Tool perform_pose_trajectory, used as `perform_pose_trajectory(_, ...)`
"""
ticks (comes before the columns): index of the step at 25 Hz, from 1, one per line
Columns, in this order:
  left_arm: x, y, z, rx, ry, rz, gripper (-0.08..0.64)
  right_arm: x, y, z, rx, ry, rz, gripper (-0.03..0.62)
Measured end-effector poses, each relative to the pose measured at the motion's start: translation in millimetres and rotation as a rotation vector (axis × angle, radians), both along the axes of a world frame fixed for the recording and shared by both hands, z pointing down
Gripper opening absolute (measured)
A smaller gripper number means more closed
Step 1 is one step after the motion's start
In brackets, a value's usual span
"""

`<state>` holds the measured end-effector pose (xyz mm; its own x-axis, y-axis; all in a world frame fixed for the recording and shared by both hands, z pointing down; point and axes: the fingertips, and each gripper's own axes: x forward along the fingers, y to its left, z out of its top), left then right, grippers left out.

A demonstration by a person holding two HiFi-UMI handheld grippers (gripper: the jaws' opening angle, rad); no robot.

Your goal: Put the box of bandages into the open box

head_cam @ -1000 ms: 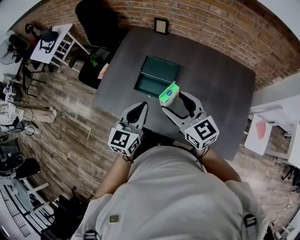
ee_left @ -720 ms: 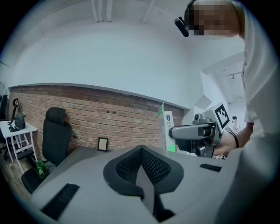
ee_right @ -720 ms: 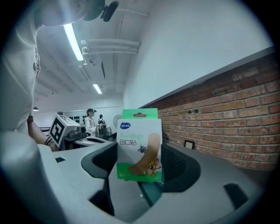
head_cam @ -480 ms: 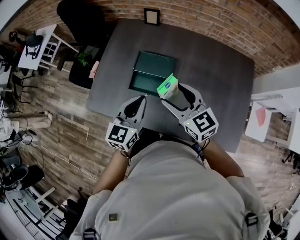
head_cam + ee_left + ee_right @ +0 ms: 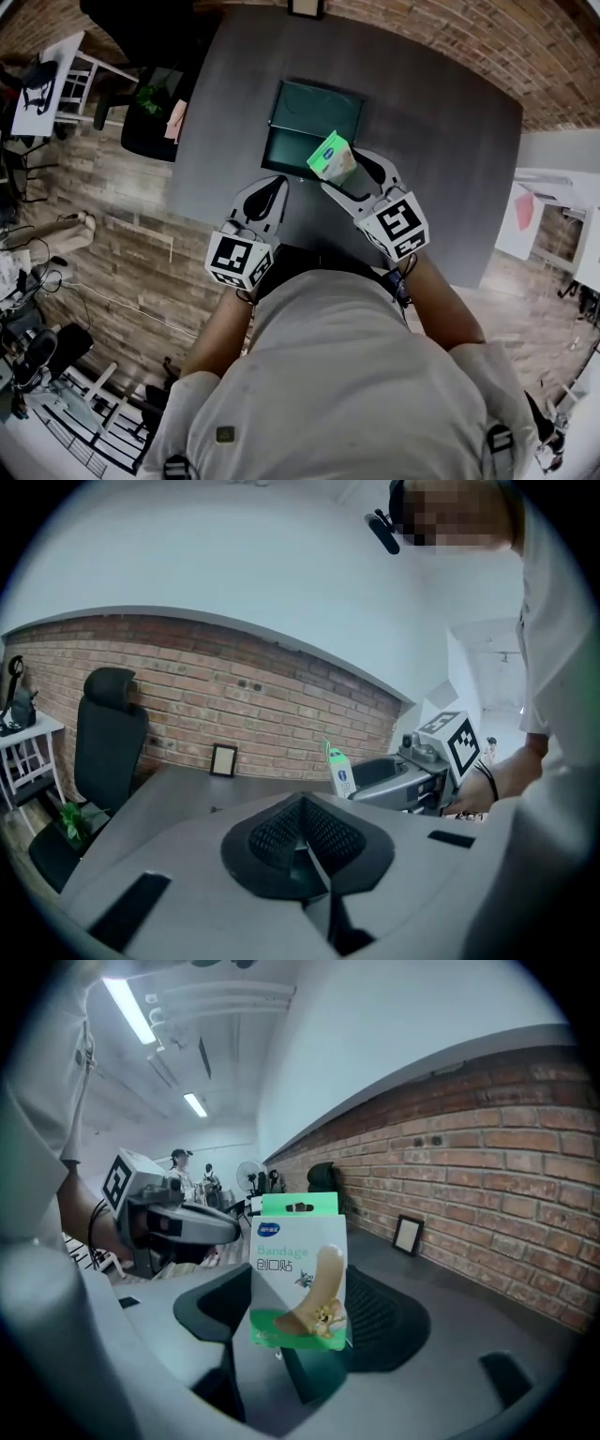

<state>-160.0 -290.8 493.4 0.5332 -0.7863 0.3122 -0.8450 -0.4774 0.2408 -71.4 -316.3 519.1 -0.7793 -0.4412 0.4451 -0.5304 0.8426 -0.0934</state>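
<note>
The jaws of the right gripper [image 5: 302, 1352] pinch the bottom of the box of bandages [image 5: 298, 1269]. It stands upright in the air, just by the near edge of the open box [image 5: 314, 112] on the dark surface [image 5: 441, 141]. It looks light, made of thin card that could squash, so a soft hold on its flat sides seems best. The jaws of the left gripper [image 5: 306, 851] are closed on nothing.

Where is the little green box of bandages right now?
In the head view, the box of bandages is clamped in the right gripper, right of centre. There it overlaps the near right corner of the open box on the table.
</note>
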Motion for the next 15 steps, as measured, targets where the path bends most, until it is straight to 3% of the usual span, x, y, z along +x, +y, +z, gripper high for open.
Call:
perform_pose_trajectory(9, -22.8, -36.4, 65.1, -0.131, 0.002, 0.074, 0.015, -27.9, -18.4, 88.0, -0.104, 0.185, -0.046, 0.302)
perform_pose_trajectory(15, -33.8, -53.1, 102.9, -0.185, -0.019, 0.117, 0.015, -39.8, -28.2, 137.6, -0.112, 0.302, -0.097, 0.302)
